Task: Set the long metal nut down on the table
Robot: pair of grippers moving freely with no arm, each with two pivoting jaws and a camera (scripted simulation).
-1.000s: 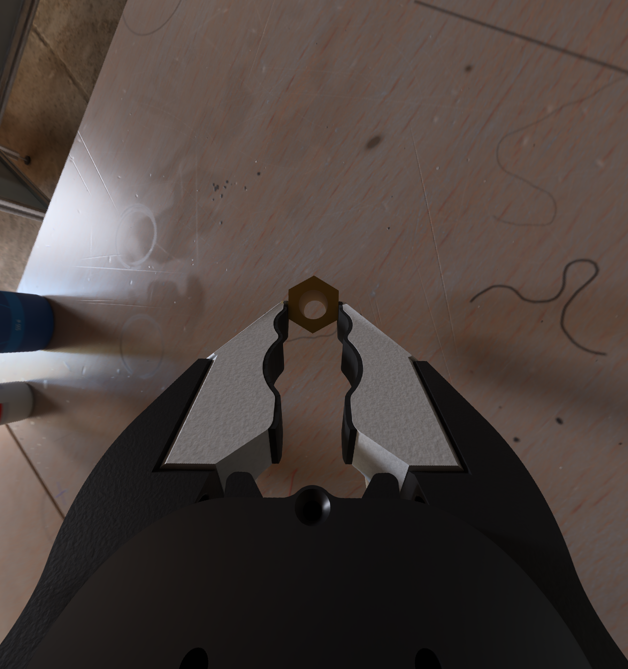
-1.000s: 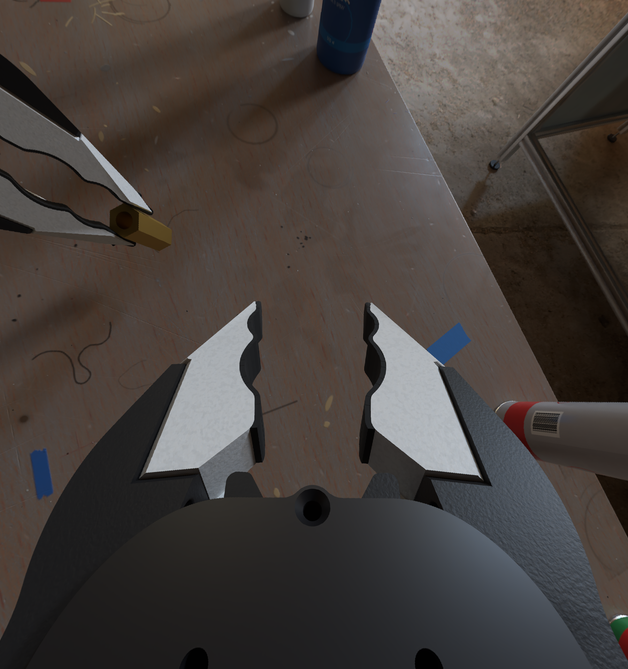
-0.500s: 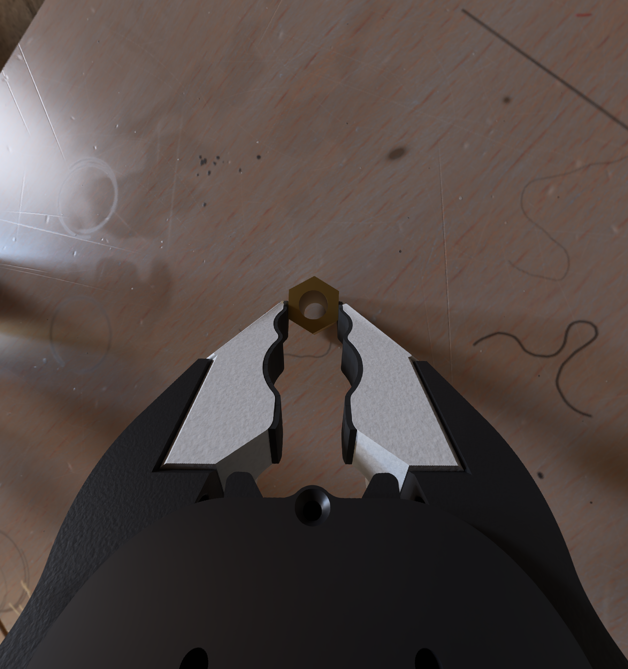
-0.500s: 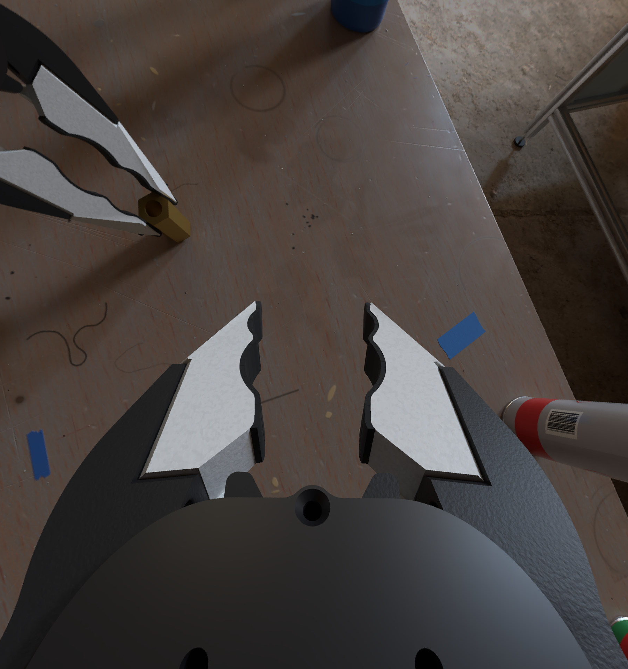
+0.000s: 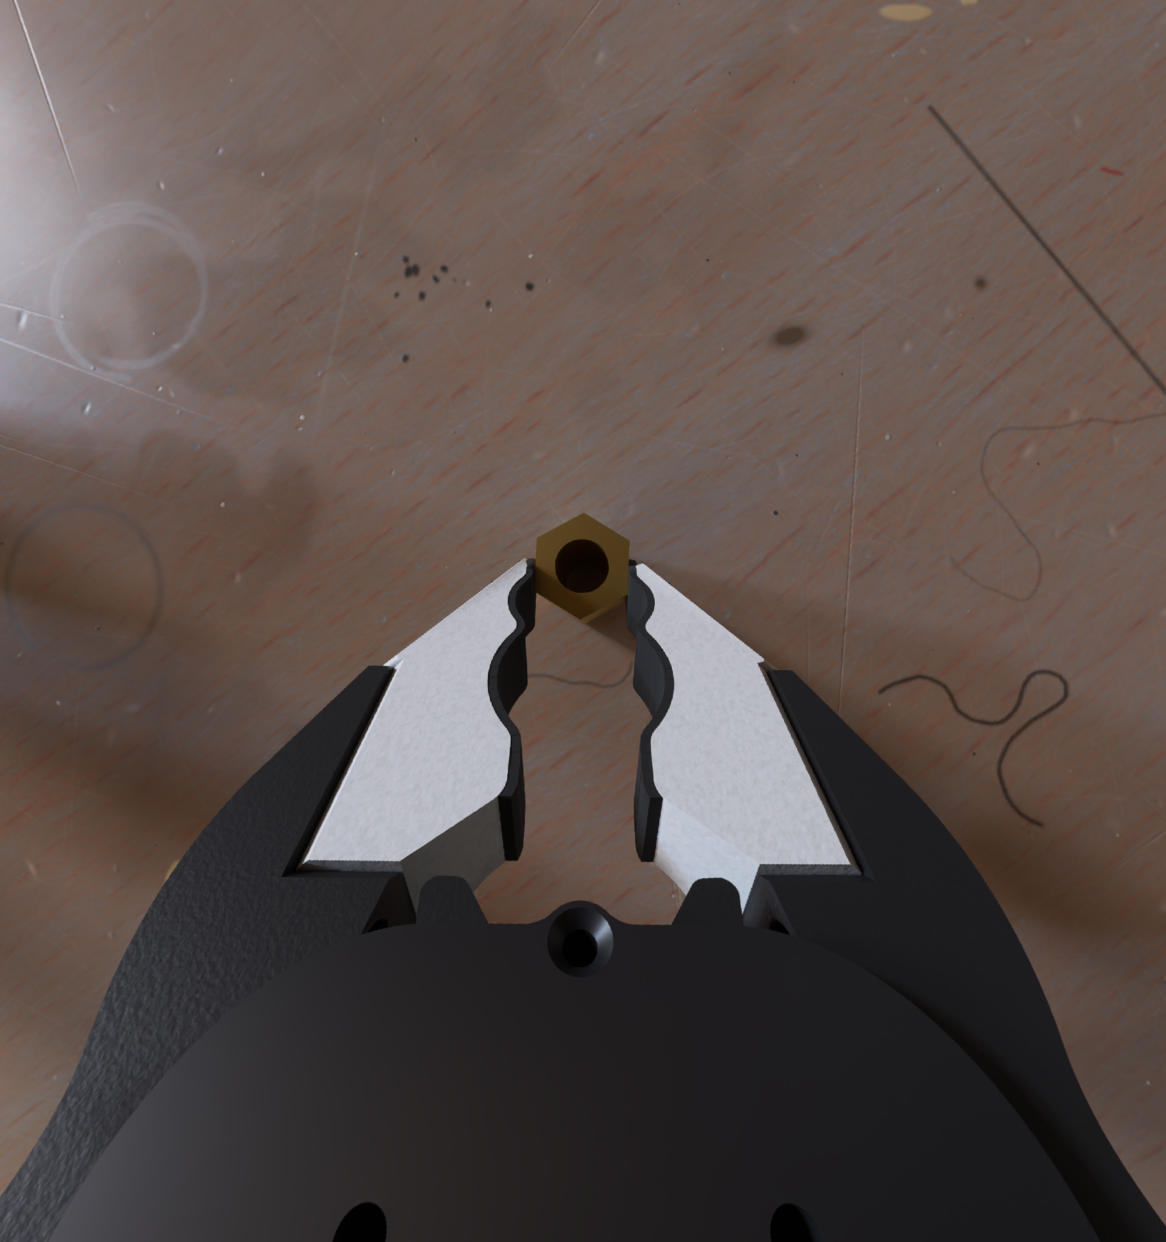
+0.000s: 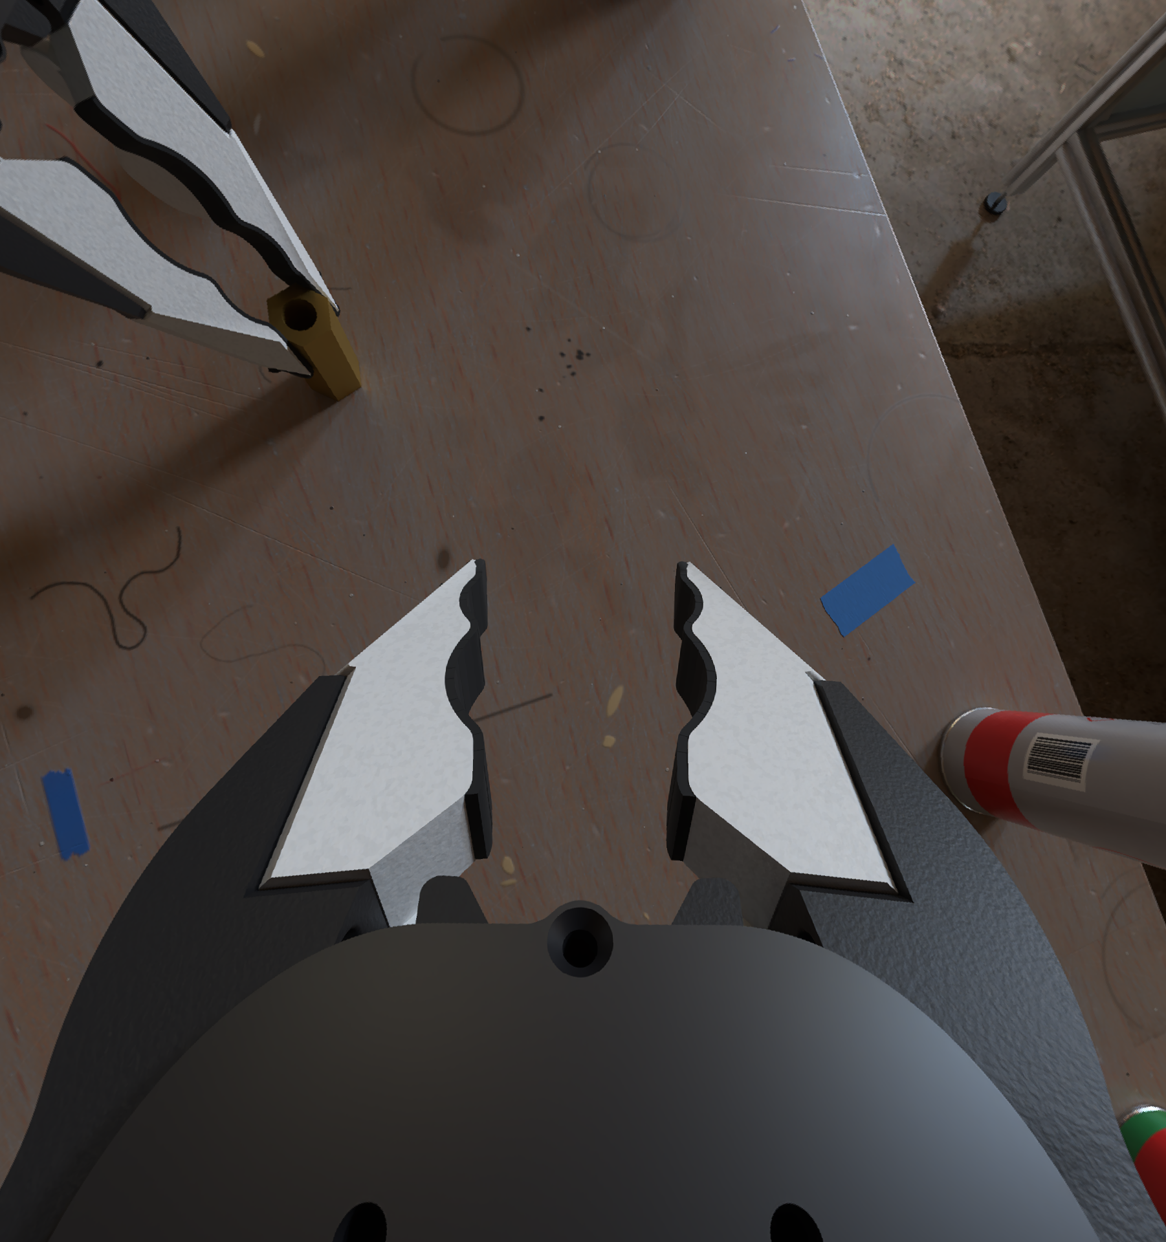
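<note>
**A:** Start with the biggest thing. What is under it all?

**B:** The table [image 6: 668, 376], a scuffed brown wooden top with faint ring marks, thin dark squiggles and specks. Its right edge runs diagonally in the right wrist view, and past that edge lies rough floor with a grey metal frame [image 6: 1118, 222].

**A:** And the grippers, taking the nut as the landmark?

**B:** The left gripper [image 5: 581, 571] reaches down from above the long metal nut [image 5: 581, 568], its fingers drawn in narrow and clamped on the nut's upper end, one tip against each side. In the right wrist view the same gripper [image 6: 301, 329] comes in from the upper left. The right gripper [image 6: 579, 571] sits well apart from the nut, nearer the camera and to the nut's right, its fingers spread wide with only bare tabletop between them.

**A:** Where does the nut itself stand?

**B:** The nut [image 6: 315, 346] is brass-coloured, hexagonal, with a dark bore down its length. It stands roughly upright, leaning a little, and its lower end seems to meet the tabletop, though I cannot tell for sure.

**A:** Anything smaller around?

**B:** Far to the nut's right, at the table edge, lies a grey tube with a red band [image 6: 1064, 779]; a green and red object [image 6: 1165, 1169] peeks in at the lower right corner. A blue tape scrap [image 6: 866, 590] lies to the nut's lower right, and a smaller blue strip [image 6: 64, 813] well below the nut, to its left.
</note>
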